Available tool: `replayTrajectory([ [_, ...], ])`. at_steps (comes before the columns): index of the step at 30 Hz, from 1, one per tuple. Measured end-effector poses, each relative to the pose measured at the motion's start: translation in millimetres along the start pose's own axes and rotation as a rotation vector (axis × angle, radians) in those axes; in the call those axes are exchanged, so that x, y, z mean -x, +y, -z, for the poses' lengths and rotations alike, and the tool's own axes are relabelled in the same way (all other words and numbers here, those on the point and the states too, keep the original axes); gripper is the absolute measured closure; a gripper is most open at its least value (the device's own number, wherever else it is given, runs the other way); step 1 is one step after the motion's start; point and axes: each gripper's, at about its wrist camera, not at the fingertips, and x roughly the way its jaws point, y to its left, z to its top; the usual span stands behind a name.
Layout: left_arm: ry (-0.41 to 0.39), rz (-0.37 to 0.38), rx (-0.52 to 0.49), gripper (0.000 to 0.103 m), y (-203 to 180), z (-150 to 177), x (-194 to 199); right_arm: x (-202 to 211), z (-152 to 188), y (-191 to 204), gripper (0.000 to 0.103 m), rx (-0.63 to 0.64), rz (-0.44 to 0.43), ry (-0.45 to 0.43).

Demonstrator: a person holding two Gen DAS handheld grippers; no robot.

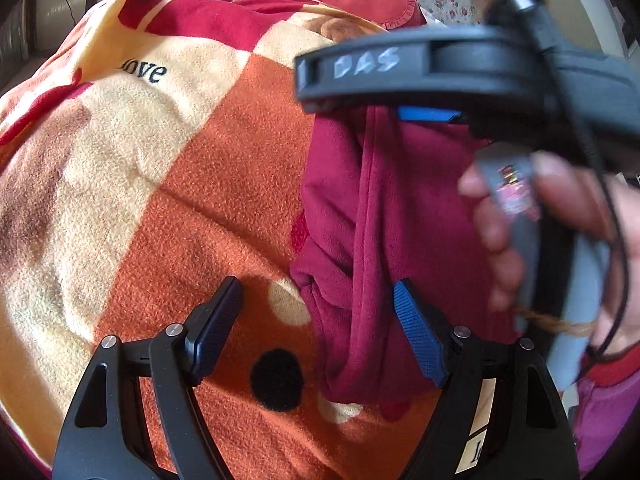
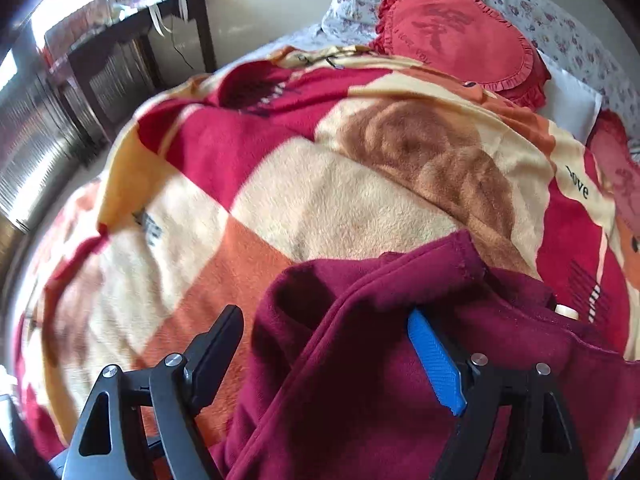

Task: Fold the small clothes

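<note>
Fold barely begun, garment [image 2: 380, 360] still bunched.
Lying rumpled on blanket [image 1: 140, 200] at 4 o'clock; left gripper [image 1: 316, 332] and right gripper [image 2: 326, 356] jaws both wide, straddling cloth, clamping nothing; flattening and folding left.

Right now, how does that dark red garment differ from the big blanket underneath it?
The dark red garment is one plain colour; the blanket is patterned in orange, cream and red blocks with printed words. The garment lies bunched in folds and ridges, while the blanket is spread mostly flat. The garment covers only a small patch; the blanket spans most of the bed. Both look like soft, fuzzy fabric.
</note>
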Motion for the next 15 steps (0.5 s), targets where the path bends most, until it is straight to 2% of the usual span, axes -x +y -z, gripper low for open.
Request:
replayTrajectory([
  [4,-0.005,-0.005,-0.01,0.018,-4.0,-0.2,-4.4,-4.7,4.8,3.5,0.019,0.006,0.033,-0.018],
  [6,-0.005,-0.016,-0.016,0.017,-9.4,-1.3,-7.0,-3.2,5.7,-0.4,0.019,-0.001,0.013,-0.022],
  [8,-0.005,-0.023,-0.019,0.015,-13.9,-1.2,-7.5,-1.8,6.0,-4.9,0.024,-0.012,-0.004,-0.025],
  [12,-0.008,-0.042,-0.017,0.013,-20.0,-0.5,-9.6,5.6,7.9,-11.4,0.063,0.007,-0.01,-0.044],
  [13,-0.008,-0.047,-0.02,0.013,-18.7,-2.8,-10.5,8.8,9.7,-13.1,0.07,0.008,-0.021,-0.05],
  [15,-0.01,-0.059,-0.026,0.012,-21.9,-2.1,-11.7,14.2,12.1,-16.9,0.077,-0.001,-0.051,-0.059],
])
